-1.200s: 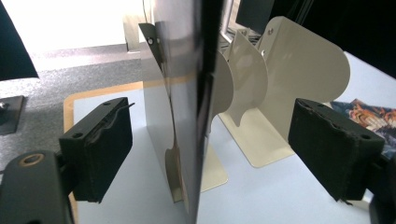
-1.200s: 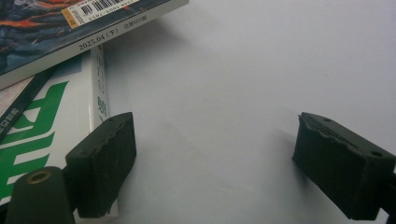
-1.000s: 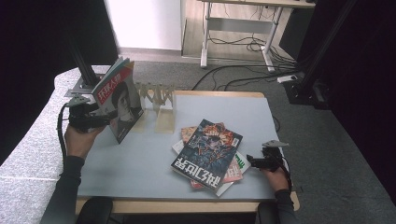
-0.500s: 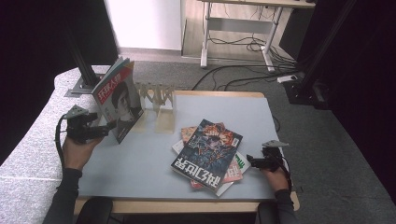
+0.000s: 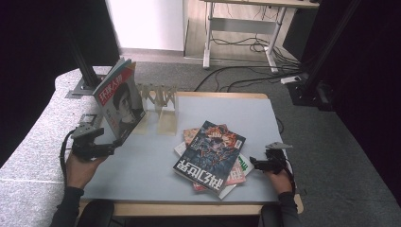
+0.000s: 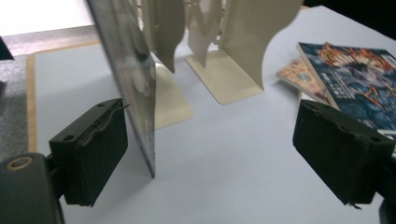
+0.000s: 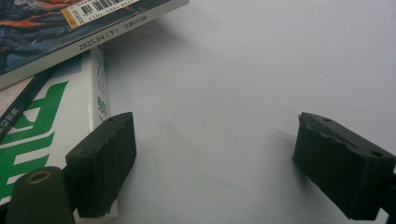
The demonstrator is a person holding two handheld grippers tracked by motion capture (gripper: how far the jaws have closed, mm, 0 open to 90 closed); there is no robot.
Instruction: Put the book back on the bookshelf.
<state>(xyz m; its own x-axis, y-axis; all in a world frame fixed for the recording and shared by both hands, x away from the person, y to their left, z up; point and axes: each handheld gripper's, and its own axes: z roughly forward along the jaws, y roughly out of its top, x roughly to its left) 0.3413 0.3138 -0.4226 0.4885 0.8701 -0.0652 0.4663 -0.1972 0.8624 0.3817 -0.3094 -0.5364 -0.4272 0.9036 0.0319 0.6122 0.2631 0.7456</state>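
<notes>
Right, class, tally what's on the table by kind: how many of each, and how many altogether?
Magazines: 4 (upright one, stack of 3)
Bookends: 2
Tools: 2 (left tool, right tool)
Total: 8

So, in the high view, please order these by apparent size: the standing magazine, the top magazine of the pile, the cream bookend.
1. Top magazine of the pile
2. Standing magazine, close to it; its tilt makes this unsure
3. Cream bookend

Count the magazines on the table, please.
4 at least: one upright magazine leaning at the bookends, three in the pile near the table's middle; more may hide underneath.
</notes>
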